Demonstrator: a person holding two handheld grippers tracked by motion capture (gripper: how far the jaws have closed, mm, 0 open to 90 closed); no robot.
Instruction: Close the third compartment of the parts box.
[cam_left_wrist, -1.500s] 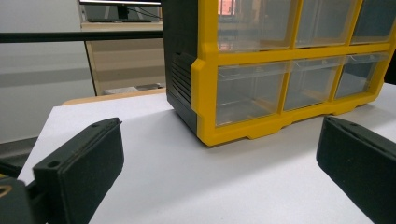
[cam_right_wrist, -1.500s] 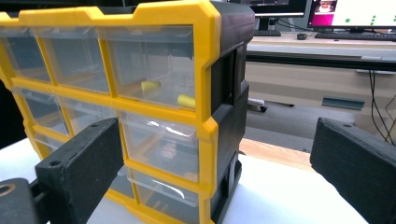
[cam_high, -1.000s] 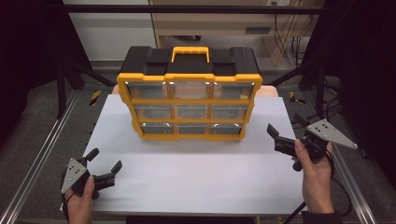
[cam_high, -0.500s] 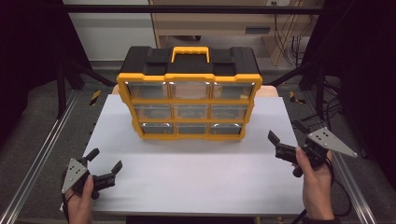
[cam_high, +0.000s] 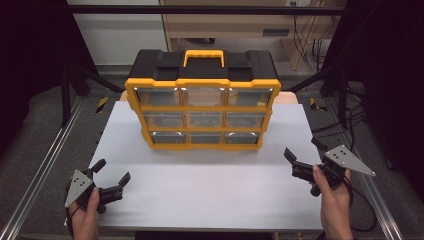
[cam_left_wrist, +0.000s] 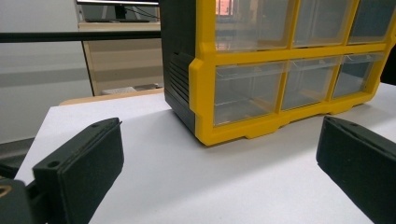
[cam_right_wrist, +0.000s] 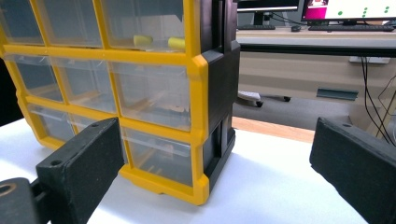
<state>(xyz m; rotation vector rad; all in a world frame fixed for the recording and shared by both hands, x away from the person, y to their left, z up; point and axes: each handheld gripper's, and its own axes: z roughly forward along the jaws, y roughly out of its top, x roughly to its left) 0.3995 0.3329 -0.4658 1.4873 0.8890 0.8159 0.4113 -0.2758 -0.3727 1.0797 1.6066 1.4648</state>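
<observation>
A yellow and black organizer box (cam_high: 202, 100) with three rows of clear drawers stands upright at the back middle of the white table (cam_high: 210, 185). It has a yellow carry handle (cam_high: 203, 54) on top. My left gripper (cam_high: 112, 170) is held open near the front left corner, well short of the box. My right gripper (cam_high: 303, 148) is open at the right edge, level with the box's lower right corner. The left gripper (cam_left_wrist: 219, 168) faces the organizer's (cam_left_wrist: 280, 70) left corner with nothing between its jaws. The right gripper (cam_right_wrist: 215, 172) faces the organizer's (cam_right_wrist: 140, 93) right corner, also empty.
Two small yellow pieces (cam_right_wrist: 159, 42) lie in an upper drawer on the right side. Metal rails (cam_high: 45, 170) run along both sides of the table. A desk with monitors (cam_right_wrist: 327, 14) stands behind, and cables (cam_high: 350, 120) lie on the floor at the right.
My right gripper has drifted a little toward the person's side and slightly inward. The left gripper and the box have stayed where they were.
</observation>
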